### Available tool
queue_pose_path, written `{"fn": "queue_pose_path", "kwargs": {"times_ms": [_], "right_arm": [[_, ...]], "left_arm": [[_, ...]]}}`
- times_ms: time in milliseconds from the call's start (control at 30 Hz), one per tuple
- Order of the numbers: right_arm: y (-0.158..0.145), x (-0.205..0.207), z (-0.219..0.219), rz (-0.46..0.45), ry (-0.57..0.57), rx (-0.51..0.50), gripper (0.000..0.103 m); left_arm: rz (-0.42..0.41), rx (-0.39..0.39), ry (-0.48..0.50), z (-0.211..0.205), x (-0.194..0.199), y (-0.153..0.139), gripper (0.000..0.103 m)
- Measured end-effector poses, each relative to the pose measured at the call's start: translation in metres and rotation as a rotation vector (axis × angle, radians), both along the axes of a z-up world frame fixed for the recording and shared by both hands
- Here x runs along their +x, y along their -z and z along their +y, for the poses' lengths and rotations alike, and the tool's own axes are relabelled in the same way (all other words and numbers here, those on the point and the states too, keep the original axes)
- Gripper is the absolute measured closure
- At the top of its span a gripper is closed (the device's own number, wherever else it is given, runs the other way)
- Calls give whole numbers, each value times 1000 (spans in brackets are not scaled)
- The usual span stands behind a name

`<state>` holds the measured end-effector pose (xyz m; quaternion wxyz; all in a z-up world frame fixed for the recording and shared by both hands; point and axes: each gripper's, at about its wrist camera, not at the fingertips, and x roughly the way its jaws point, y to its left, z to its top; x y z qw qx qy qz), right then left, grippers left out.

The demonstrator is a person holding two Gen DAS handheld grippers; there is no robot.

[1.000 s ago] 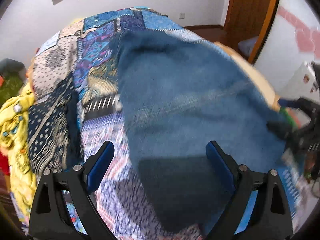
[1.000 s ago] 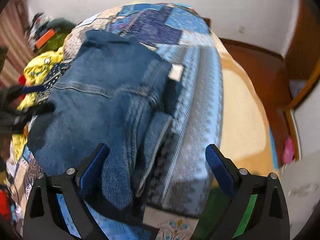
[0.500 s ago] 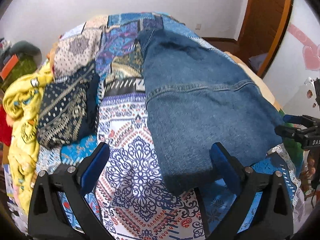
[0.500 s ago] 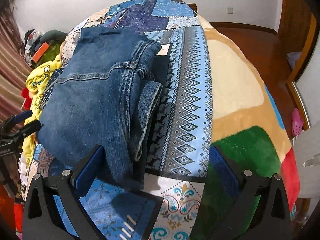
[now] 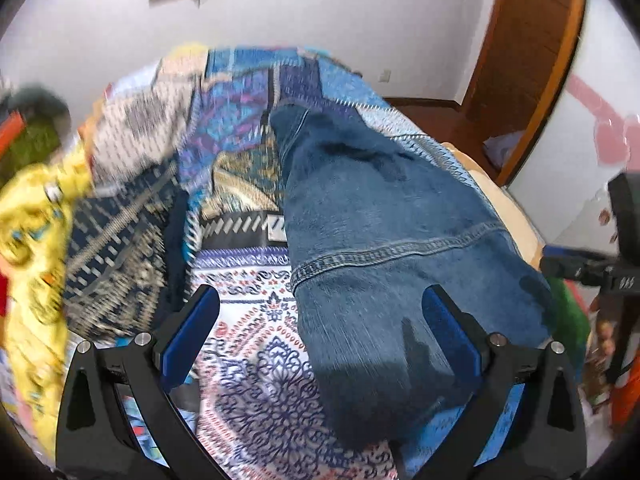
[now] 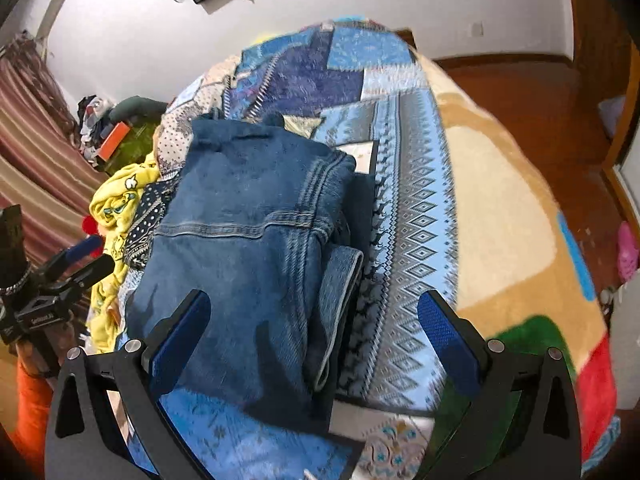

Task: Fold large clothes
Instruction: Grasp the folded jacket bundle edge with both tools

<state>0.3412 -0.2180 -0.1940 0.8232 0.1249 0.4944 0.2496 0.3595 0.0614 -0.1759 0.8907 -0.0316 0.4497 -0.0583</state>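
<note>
A blue denim garment point(image 5: 384, 240) lies folded on the patterned bedspread point(image 5: 256, 344); it also shows in the right wrist view point(image 6: 248, 232), with a folded edge on its right side. My left gripper point(image 5: 320, 328) is open and empty, above the garment's near left edge. My right gripper point(image 6: 316, 332) is open and empty, above the garment's near right edge. Each gripper shows at the edge of the other's view: the right gripper point(image 5: 576, 268) and the left gripper point(image 6: 80, 260).
A yellow garment point(image 5: 28, 240) and a dark patterned cloth point(image 5: 116, 248) lie left of the denim. The bed's beige, green and red blanket edge point(image 6: 500, 208) is on the right. A wooden floor point(image 6: 520, 80) and door point(image 5: 520, 52) lie beyond.
Both grippers have pulled back and tilted up from the denim, which lies still on the bed. Both stay open and empty.
</note>
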Motion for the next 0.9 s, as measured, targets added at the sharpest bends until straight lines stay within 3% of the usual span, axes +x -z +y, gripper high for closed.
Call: {"fn": "queue_pose_path", "kwargs": {"times_ms": [67, 200, 433, 633, 733, 767, 900], "right_arm": [[16, 15, 2, 65, -13, 28, 0], [48, 40, 9, 194, -39, 85, 0], [55, 61, 19, 192, -84, 168, 0], [58, 76, 34, 213, -128, 188, 2], [60, 80, 35, 235, -134, 184, 20], [60, 80, 33, 240, -130, 195, 32], [53, 74, 30, 226, -109, 190, 56]], "left_arm": [[40, -65, -26, 8, 11, 13, 1], [172, -273, -68, 29, 38, 50, 1], [303, -457, -11, 25, 66, 84, 1], [324, -560, 0, 25, 77, 93, 2], [335, -618, -12, 29, 82, 95, 17], [332, -616, -17, 30, 83, 94, 28], [304, -552, -37, 24, 83, 84, 41]]}}
